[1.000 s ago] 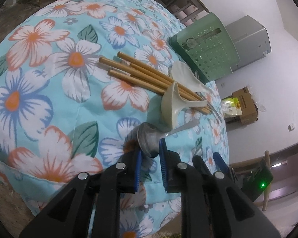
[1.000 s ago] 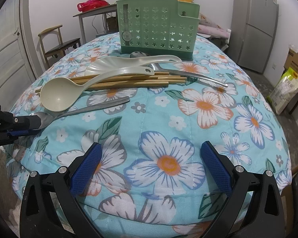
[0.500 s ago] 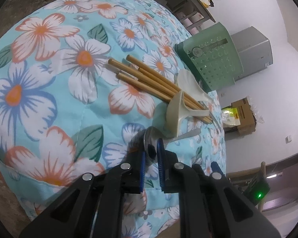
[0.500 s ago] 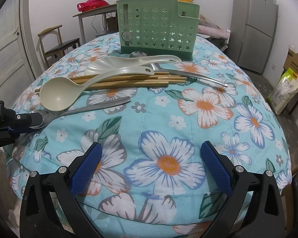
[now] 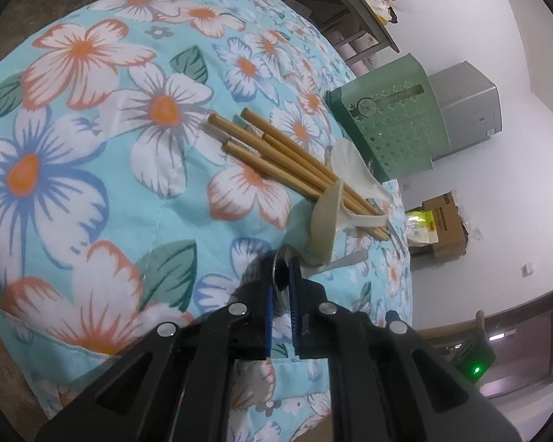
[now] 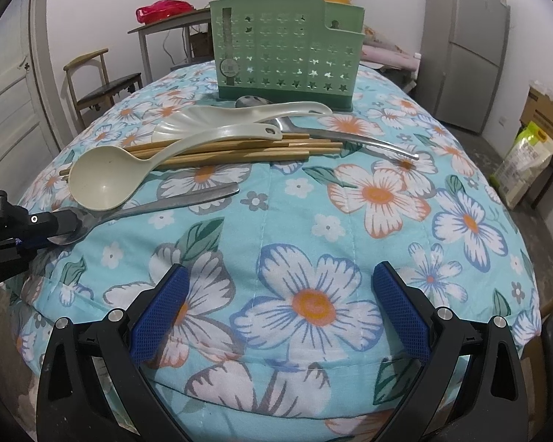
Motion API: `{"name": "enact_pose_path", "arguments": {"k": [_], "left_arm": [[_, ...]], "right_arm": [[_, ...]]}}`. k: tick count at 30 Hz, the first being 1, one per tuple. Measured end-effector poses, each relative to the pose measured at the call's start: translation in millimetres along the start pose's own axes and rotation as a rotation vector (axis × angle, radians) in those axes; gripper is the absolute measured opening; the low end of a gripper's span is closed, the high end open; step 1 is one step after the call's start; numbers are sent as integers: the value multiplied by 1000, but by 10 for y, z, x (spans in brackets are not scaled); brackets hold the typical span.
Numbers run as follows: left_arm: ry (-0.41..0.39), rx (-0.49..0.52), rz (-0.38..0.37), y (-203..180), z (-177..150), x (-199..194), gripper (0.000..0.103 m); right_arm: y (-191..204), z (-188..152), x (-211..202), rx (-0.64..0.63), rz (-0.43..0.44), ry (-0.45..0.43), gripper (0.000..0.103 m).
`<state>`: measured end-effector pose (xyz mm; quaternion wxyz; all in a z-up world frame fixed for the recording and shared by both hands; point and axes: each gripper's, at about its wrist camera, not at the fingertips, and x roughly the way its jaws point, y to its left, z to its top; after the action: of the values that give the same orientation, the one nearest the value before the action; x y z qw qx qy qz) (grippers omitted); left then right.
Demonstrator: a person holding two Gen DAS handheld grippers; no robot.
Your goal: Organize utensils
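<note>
A metal spoon (image 6: 173,202) lies at the near left of the flowered tablecloth (image 6: 313,221). My left gripper (image 5: 282,269) has its jaws closing, with the blue pads against the spoon's bowl, which stands on edge between them; its handle (image 5: 350,258) points away. From the right wrist view the left gripper (image 6: 61,224) shows at the left edge. Beyond lie a beige ladle (image 6: 99,180), wooden chopsticks (image 6: 239,151), a pale rice paddle (image 6: 202,118) and a second steel utensil (image 6: 350,136). A green perforated holder (image 6: 284,48) stands behind them. My right gripper (image 6: 280,272) hovers open over the front of the table, with nothing in it.
The table top is rounded and drops off at the front and sides. A wooden chair (image 6: 99,81) and a side table stand at the back left, a grey fridge (image 6: 464,44) at the back right. A cardboard box and a bag (image 6: 527,162) sit on the floor to the right.
The left jaws have narrowed onto the spoon's bowl, which has turned from lying flat to standing on edge between the pads. The right gripper has not moved.
</note>
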<state>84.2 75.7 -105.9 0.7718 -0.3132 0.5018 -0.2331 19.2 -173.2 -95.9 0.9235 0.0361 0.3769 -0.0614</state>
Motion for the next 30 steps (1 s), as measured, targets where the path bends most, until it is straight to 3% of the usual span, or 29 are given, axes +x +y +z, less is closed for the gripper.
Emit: {"name": "enact_pose_path", "arguments": {"k": [14,30], "left_arm": [[-12,66,34,-26,-62,-81,8],[-7,66,29,-42,-64,-63,8]], "right_arm": [[0,-24,-11,7,-6,2,95],[2,-20,-15,6,-9,3,95]]}}
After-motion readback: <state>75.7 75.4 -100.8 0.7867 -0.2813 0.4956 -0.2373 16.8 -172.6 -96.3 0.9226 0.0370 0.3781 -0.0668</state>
